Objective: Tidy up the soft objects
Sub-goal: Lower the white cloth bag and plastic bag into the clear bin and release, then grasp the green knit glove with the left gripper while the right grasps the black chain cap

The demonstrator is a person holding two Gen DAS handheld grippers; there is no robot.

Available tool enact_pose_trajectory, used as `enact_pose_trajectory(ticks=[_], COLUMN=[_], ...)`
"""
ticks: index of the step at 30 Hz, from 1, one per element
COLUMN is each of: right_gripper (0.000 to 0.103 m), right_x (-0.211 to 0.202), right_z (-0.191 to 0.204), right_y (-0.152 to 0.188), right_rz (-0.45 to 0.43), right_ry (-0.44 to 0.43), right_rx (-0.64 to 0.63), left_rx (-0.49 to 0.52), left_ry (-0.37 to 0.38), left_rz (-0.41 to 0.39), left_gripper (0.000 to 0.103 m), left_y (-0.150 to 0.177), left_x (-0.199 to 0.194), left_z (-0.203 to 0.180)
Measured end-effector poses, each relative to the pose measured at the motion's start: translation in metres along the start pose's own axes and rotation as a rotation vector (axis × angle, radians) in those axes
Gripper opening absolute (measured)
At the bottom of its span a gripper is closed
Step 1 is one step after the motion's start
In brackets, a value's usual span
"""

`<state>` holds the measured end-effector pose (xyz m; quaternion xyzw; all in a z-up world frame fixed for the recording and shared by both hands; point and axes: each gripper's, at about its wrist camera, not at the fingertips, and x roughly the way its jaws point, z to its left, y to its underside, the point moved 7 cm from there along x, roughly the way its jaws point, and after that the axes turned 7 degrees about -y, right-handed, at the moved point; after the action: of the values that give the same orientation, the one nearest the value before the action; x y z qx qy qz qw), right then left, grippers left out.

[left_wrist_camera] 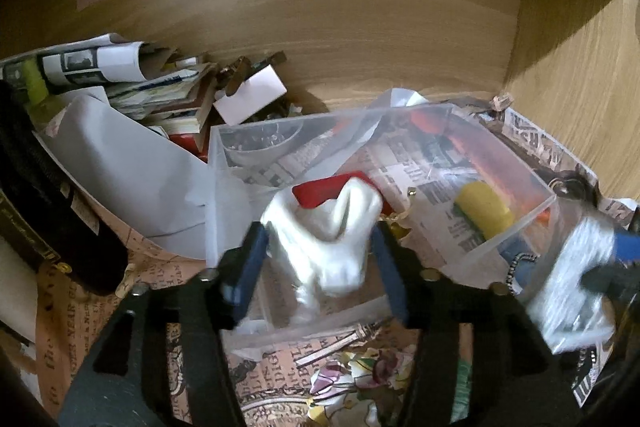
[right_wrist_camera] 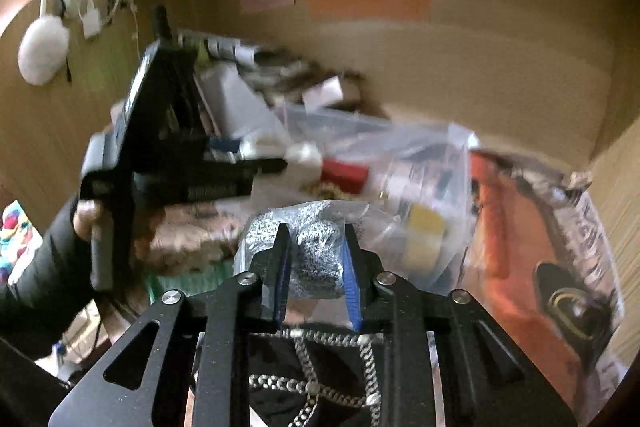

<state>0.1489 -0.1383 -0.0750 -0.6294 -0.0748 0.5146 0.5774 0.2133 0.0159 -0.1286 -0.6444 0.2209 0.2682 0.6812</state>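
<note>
Your left gripper [left_wrist_camera: 320, 251] pinches the white soft object [left_wrist_camera: 324, 239], holding it over the clear plastic box [left_wrist_camera: 508, 163]. Your right gripper [right_wrist_camera: 316, 263] clamps a speckled grey bundle [right_wrist_camera: 316, 247] in a plastic bag [right_wrist_camera: 404, 163], just beside that box.

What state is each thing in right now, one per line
left claw: shut on the white soft object
right claw: shut on the speckled grey soft object
clear plastic box: open-topped, holding a red item and a yellow item
chain: lying loose below the right claw
</note>
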Motion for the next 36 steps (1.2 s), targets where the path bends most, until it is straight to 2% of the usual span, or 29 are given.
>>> enact_pose_trajectory(ticks=[5,8,15,23,26,28,33,36], right_gripper=[0.021,0.021,0.021,0.026,0.033,0.047,0.060,0.071], right_x=[-0.006,0.006,0.049,0.076,0.073,0.066,0.034,0.009], right_z=[-0.010,-0.023,-0.048,-0.064,-0.061,-0.059,-0.042,-0.028], right_y=[-0.028,-0.039,-0.041,-0.028,-0.027,-0.028,-0.035,-0.037], right_rz=[-0.079,-0.091,-0.017,0.073,0.081,0.068,0.002,-0.046], right_ry=[0.054,0.103,0.152,0.167,0.163,0.155,0.147,0.135], right_rx=[0.002,0.003,0.027,0.053,0.052,0.056,0.040,0.024], left_rx=[-0.018,-0.032,-0.049,-0.048,-0.055,-0.061,-0.054,-0.049], left_ry=[0.005,0.006,0.006,0.009,0.013,0.026,0.044,0.056], left_rz=[-0.018,-0.032,-0.058,-0.028,-0.011,-0.002,-0.014,-0.032], left_gripper=[0.063,0.068,0.075,0.080,0.081,0.081,0.082,0.089], left_y=[-0.004,-0.006,-0.002,0.017,0.025,0.029,0.036,0.041], left_x=[-0.011,-0.019,-0.036,-0.042,-0.044,-0.047,-0.067,-0.081], left_z=[0.005,0.009,0.018,0.023,0.024,0.024,0.019,0.012])
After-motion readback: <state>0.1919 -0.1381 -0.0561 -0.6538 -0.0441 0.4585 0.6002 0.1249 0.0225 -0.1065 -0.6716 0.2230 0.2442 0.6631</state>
